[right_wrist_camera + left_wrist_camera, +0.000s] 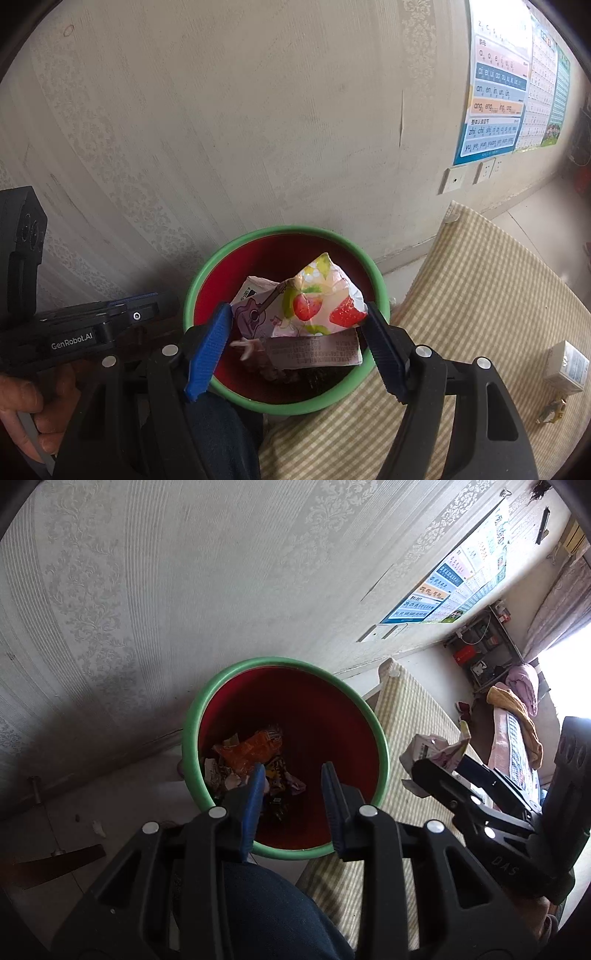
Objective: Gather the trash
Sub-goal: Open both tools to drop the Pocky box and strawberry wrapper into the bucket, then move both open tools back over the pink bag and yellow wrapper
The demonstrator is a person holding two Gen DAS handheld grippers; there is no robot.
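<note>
You have the bin (192, 734) standing on the floor against the wall (184, 572), with the mat (417, 716) just to its right and your knee (266, 915) just before its near rim. Wrappers (251, 764) lie in the bottom of the bin — your left gripper (291, 771) hangs over its mouth, your right gripper (299, 314) to the right of it with a crumpled packet (314, 306) between its fingers, above the bin's opening. A small box (567, 365) lies on the mat at far right, well apart from the bin, and a poster (495, 92) hangs on the wall above the sockets (469, 175).
</note>
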